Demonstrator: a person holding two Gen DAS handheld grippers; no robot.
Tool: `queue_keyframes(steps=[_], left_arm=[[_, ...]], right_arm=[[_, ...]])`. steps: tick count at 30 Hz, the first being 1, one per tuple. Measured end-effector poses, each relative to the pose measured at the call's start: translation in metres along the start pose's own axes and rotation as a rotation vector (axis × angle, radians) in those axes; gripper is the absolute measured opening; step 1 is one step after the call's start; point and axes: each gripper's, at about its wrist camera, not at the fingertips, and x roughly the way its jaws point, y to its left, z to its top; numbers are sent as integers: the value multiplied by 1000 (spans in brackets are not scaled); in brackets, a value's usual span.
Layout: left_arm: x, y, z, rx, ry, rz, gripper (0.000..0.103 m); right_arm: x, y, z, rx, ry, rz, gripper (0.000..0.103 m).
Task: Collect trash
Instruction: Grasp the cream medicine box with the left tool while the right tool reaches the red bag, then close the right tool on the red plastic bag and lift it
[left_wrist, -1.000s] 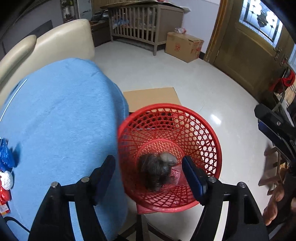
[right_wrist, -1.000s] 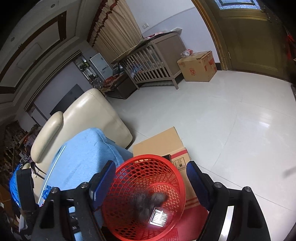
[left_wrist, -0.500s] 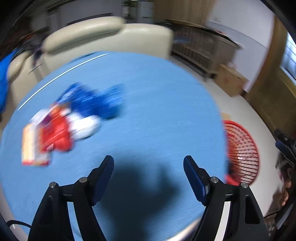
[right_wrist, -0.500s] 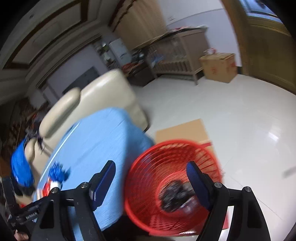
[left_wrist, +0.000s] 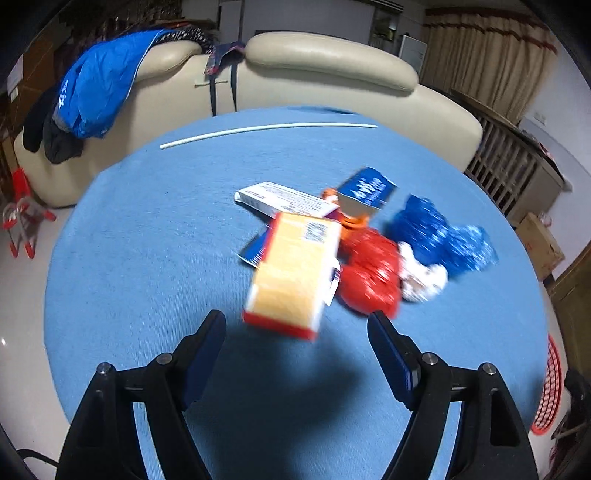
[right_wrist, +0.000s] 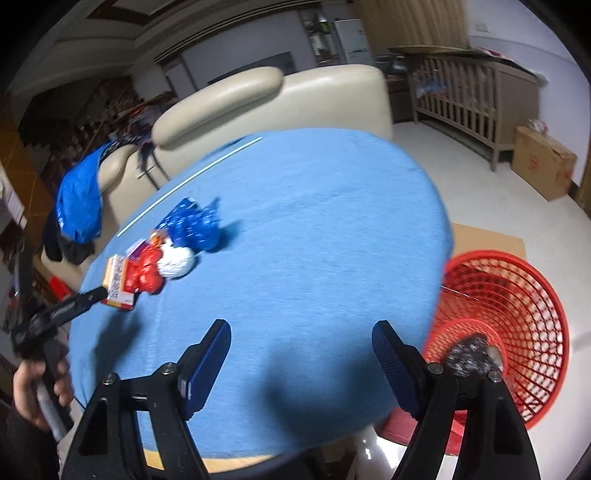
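Left gripper (left_wrist: 297, 334) jaws apart, empty; yellow carton (left_wrist: 295, 273) just ahead, long axis along approach. Right gripper (right_wrist: 301, 341) apart, empty, farther away, near red basket (right_wrist: 517, 310).

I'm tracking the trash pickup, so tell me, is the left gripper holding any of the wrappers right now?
No, the left gripper hangs open over the blue table, with the yellow box lying just ahead of its fingertips.

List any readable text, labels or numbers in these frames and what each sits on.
None can be read.
Yellow box: barcode and print, blurred.
White flat pack: rows of print, too small.
Blue carton: white characters, blurred.
Blue jacket on the sofa: white lettering, unreadable.
Cardboard box: red mark, unreadable.
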Motion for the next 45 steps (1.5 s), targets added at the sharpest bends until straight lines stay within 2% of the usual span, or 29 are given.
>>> queue_keyframes(steps=[7, 8, 9, 10, 12, 17, 21, 24, 27, 31, 32, 36, 39, 45], left_arm=[[33, -2, 9, 27, 38, -9, 79], [37, -3, 11, 27, 39, -10, 76], [38, -3, 12, 31, 33, -9, 67], [38, -2, 12, 35, 37, -4, 49], [37, 3, 12, 19, 36, -12, 49], [14, 16, -3, 18, -5, 28, 49], [-2, 38, -19, -34, -6, 55, 49], [-6, 51, -24, -66, -9, 60, 49], [-10, 60, -27, -72, -16, 67, 49], [-9, 64, -28, -86, -15, 54, 49], [-9, 64, -28, -88, -13, 48, 49], [-8, 58, -27, -68, -13, 39, 49], [-9, 53, -28, -59, -13, 36, 49], [-19, 42, -29, -45, -26, 40, 49]], right_arm=[[18, 35, 9, -70, 34, 8, 82], [21, 41, 11, -81, 37, 12, 82], [24, 46, 13, -94, 39, 16, 82], [25, 50, 15, -101, 40, 18, 82], [31, 62, 21, -123, 42, 31, 82], [50, 100, 36, -163, 54, 90, 82], [81, 146, 41, -194, 121, 198, 82], [114, 178, 41, -165, 212, 323, 81], [144, 196, 45, -128, 243, 302, 79], [172, 205, 53, -93, 264, 251, 55], [178, 208, 54, -94, 272, 244, 53], [197, 218, 55, -100, 293, 238, 51], [199, 221, 57, -107, 300, 264, 45], [171, 199, 52, -80, 284, 347, 44]])
